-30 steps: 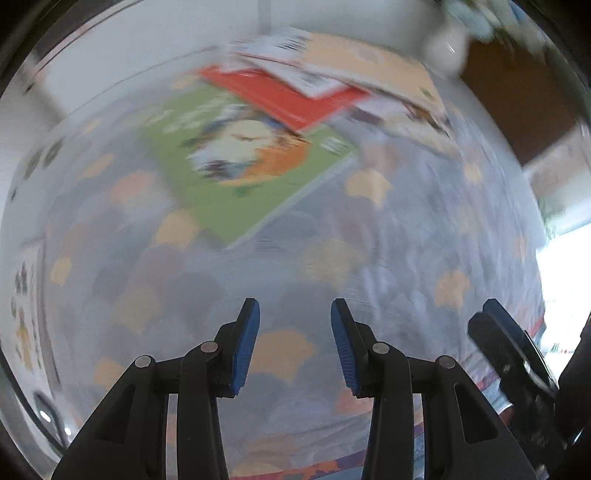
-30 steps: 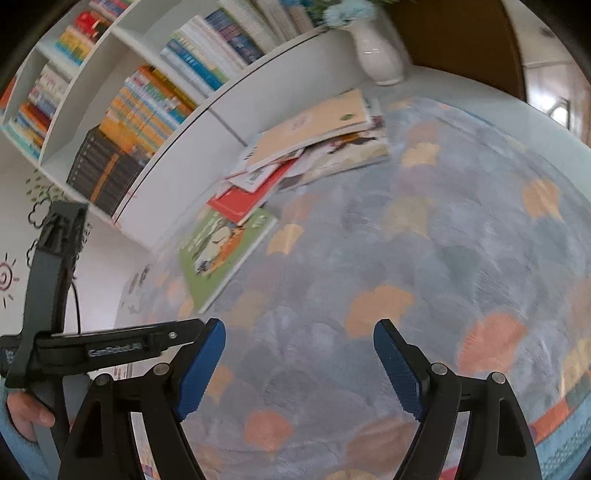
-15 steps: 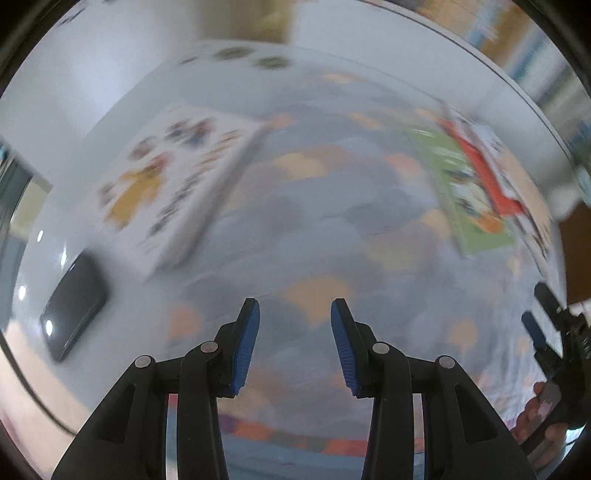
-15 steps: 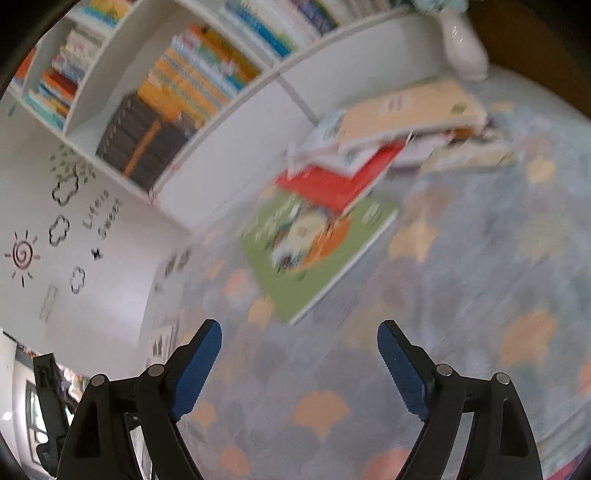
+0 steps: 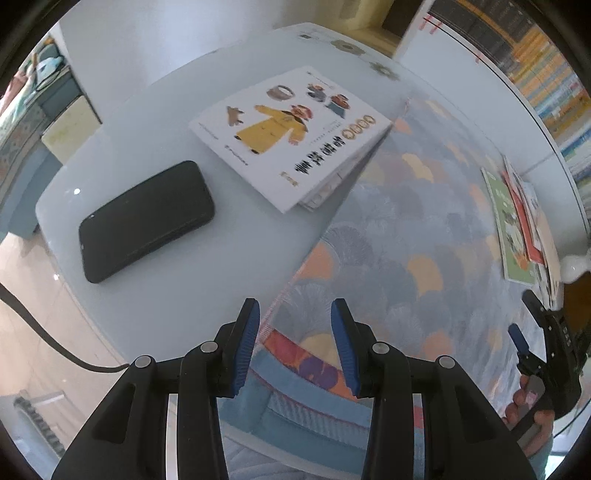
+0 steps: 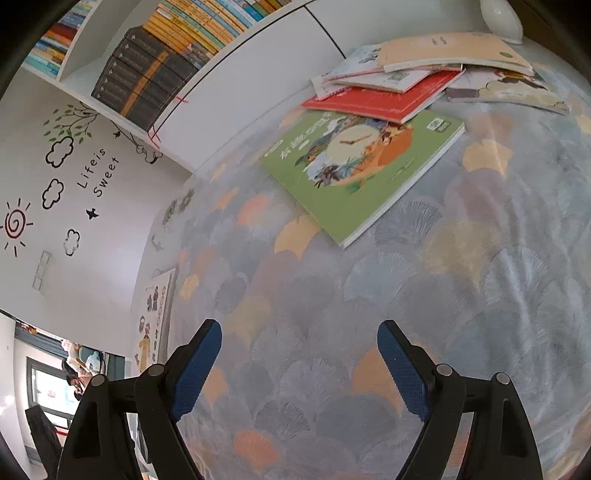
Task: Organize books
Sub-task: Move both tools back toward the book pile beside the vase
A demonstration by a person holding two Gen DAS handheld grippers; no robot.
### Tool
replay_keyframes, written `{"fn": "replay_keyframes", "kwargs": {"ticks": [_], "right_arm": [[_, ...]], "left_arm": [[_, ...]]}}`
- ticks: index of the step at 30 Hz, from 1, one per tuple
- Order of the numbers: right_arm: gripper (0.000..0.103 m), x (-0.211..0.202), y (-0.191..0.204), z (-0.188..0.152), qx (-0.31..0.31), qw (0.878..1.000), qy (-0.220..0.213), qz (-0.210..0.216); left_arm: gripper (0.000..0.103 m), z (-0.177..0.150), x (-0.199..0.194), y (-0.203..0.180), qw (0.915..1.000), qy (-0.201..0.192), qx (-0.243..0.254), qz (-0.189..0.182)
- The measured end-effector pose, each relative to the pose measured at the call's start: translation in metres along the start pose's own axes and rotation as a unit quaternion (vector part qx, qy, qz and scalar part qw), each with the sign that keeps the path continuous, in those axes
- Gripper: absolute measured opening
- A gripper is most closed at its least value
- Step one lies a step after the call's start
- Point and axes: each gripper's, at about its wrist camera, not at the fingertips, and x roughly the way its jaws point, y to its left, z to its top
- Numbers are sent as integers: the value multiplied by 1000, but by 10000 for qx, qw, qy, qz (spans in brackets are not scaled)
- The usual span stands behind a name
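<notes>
A white picture book (image 5: 291, 133) with a yellow-coated figure on its cover lies on the table, partly over the edge of the patterned cloth (image 5: 406, 258). My left gripper (image 5: 294, 345) hangs above the cloth's near edge, jaws parted by a narrow gap with nothing between them. In the right wrist view a green book (image 6: 362, 166) lies flat on the cloth. Behind it a red book (image 6: 384, 99) and several pale books (image 6: 450, 51) lie in a loose pile. My right gripper (image 6: 299, 365) stands wide open over bare cloth, short of the green book.
A black phone (image 5: 146, 221) lies on the bare table left of the white book. A white bookshelf (image 6: 155, 55) full of books stands behind the pile. A white vase (image 6: 502, 18) stands at the far right. A black cable (image 5: 44, 332) runs off the table's left.
The left gripper has swung left, away from the book pile, bringing the white book and phone into view. The right gripper has come closer to the green book.
</notes>
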Motion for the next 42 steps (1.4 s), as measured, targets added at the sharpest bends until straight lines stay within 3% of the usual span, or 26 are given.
{"fn": "replay_keyframes", "kwargs": {"ticks": [4, 10, 16, 21, 23, 25, 28, 30, 35, 38, 42], "right_arm": [[85, -6, 2, -4, 22, 10000, -42, 26], [85, -34, -16, -6, 225, 9990, -378, -42], [85, -84, -63, -5, 656, 9918, -947, -545], [85, -130, -117, -15, 1204, 9781, -1382, -986], [85, -148, -136, -19, 1413, 9715, -1529, -1134], [85, -166, -154, -23, 1605, 9638, -1709, -1269], [85, -189, -178, -27, 1923, 9508, -1987, -1398], [85, -198, -190, -27, 2081, 9445, -2150, -1359], [85, -204, -203, -24, 2401, 9356, -2347, -1089], [85, -200, -194, -21, 2256, 9403, -2344, -1004], [85, -184, -162, -5, 1562, 9625, -1973, -1012]], "left_arm": [[38, 1, 2, -31, 9983, 52, 567, -143], [38, 3, 11, -115, 9830, 172, 1757, -512], [38, -7, 38, -218, 9529, 537, 2847, -893], [38, -44, 59, -312, 9166, 805, 3766, -1072], [38, -56, 62, -343, 9077, 850, 3947, -1145], [38, -60, 62, -363, 9040, 868, 3992, -1259], [38, -65, 58, -388, 9014, 732, 4046, -1358], [38, -66, 57, -400, 9003, 568, 4141, -1214], [38, -52, 58, -406, 9119, 478, 3936, -1064], [38, -35, 53, -391, 9255, 226, 3643, -1011], [38, -6, 48, -370, 9458, 52, 3075, -1043]]}}
